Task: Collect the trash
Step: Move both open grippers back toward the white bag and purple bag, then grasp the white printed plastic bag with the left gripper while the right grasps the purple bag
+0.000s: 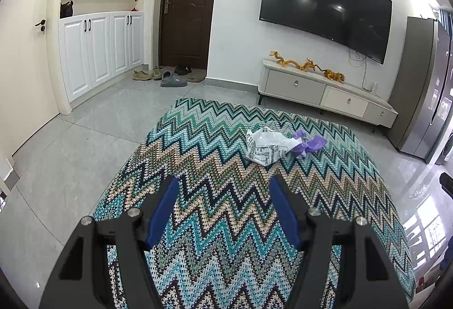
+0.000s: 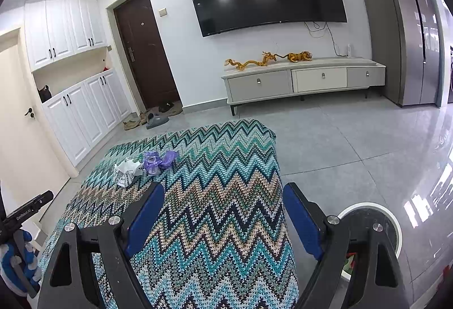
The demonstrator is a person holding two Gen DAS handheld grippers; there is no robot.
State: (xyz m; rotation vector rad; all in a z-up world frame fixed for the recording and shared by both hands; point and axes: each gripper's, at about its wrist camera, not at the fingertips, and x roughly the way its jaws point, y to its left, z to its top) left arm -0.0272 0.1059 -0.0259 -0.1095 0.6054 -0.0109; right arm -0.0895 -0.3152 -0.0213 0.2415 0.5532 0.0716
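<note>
Both claws stand wide and empty, blue pads apart: the left claw (image 1: 223, 181) and right claw (image 2: 223, 188) hover over the zigzag-knit covered surface (image 1: 226, 238). Only the right view shows a round white-rimmed bin (image 2: 395, 221) beside the surface. Farther along lie a crumpled white wrapper (image 1: 266, 146) touching a purple plastic scrap (image 1: 310, 145).

A teal, beige and navy zigzag knit cloth (image 1: 226, 195) covers the table. On it lie a white printed wrapper (image 1: 266, 146) and a crumpled purple bag (image 1: 308, 145). Blue pads (image 2: 144, 220) line black jaws. The floor (image 2: 339, 145) is grey tile.
</note>
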